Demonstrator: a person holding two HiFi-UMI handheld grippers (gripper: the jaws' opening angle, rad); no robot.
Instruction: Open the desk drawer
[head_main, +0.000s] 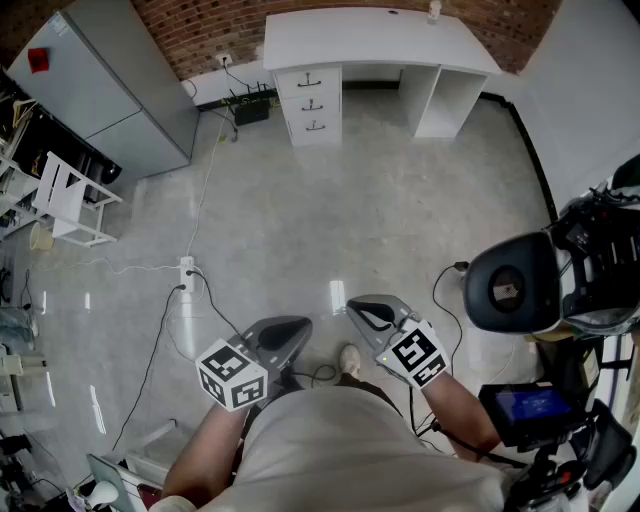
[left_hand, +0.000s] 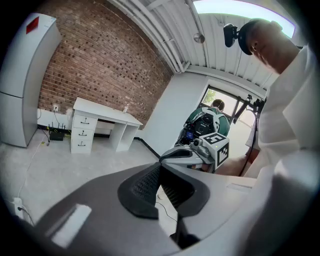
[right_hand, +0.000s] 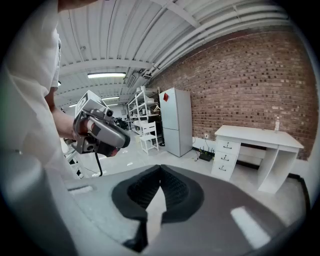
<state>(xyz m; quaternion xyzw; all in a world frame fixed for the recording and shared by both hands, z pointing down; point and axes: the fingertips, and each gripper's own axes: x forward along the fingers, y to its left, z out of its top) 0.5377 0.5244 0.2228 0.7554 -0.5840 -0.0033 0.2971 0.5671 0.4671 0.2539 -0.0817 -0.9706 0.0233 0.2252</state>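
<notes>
A white desk (head_main: 380, 40) stands against the brick wall at the far end of the room. Its three-drawer stack (head_main: 312, 100) is under the left side, and all three drawers are closed. The desk (left_hand: 100, 111) and drawers (left_hand: 81, 132) look small and distant in the left gripper view. They look the same in the right gripper view, desk (right_hand: 257, 135) and drawers (right_hand: 223, 157). My left gripper (head_main: 285, 335) and right gripper (head_main: 370, 315) are held close to my body, several steps from the desk. Both are shut, with nothing between the jaws.
A grey cabinet (head_main: 110, 80) stands at the left wall, with a white rack (head_main: 65, 200) below it. Cables and a power strip (head_main: 186, 270) lie on the floor to the left. A black round seat (head_main: 512, 285) and other equipment are at the right. A small bottle (head_main: 434, 10) stands on the desk.
</notes>
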